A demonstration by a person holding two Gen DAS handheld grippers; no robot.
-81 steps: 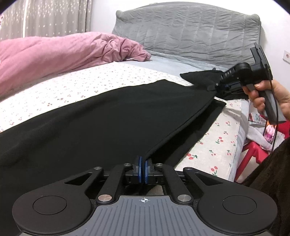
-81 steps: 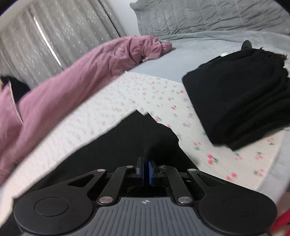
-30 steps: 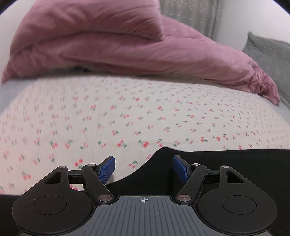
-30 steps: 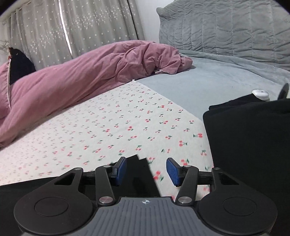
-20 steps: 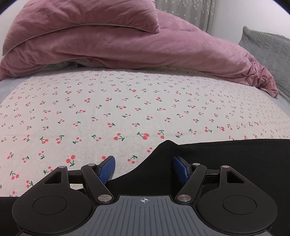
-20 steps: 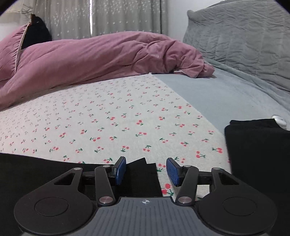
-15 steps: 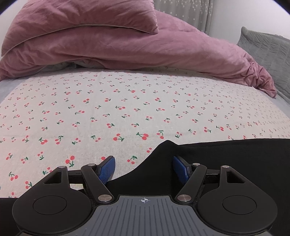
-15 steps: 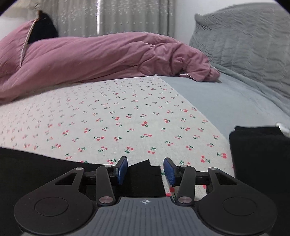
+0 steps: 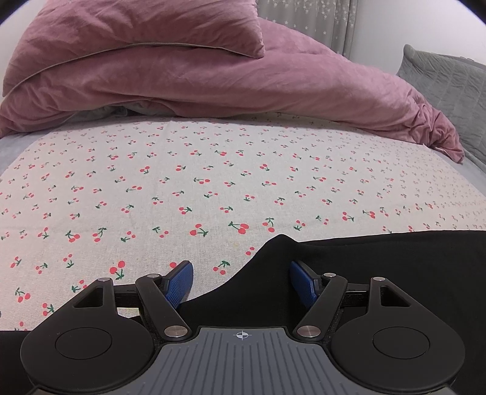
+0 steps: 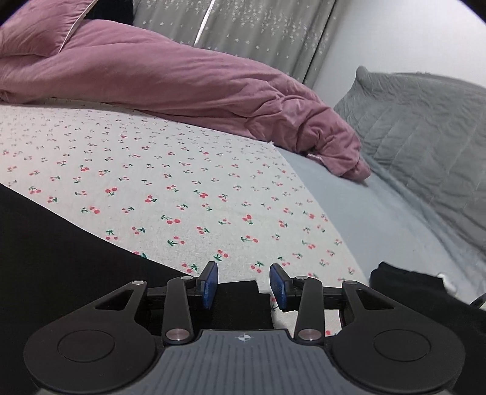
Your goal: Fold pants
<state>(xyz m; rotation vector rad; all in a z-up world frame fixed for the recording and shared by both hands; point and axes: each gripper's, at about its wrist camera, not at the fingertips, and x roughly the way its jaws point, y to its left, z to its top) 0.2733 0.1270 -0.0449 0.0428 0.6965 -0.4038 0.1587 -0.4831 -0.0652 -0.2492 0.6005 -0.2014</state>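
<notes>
Fingers on my left gripper (image 9: 240, 284) are spread wide with a raised corner of the black pants (image 9: 379, 273) sitting loose between them, pads not touching it. My right gripper (image 10: 244, 284) has just been closing, about half open now, with a squared pants corner (image 10: 237, 299) in the gap but not pinched yet. Pants lie flat along the near edge of the cherry-print sheet (image 9: 212, 182). Beyond that, a pink duvet (image 9: 212, 79) and pillow (image 9: 136, 27), a grey quilted headboard (image 10: 425, 130), plus another black pile (image 10: 419, 300) off to my right.
</notes>
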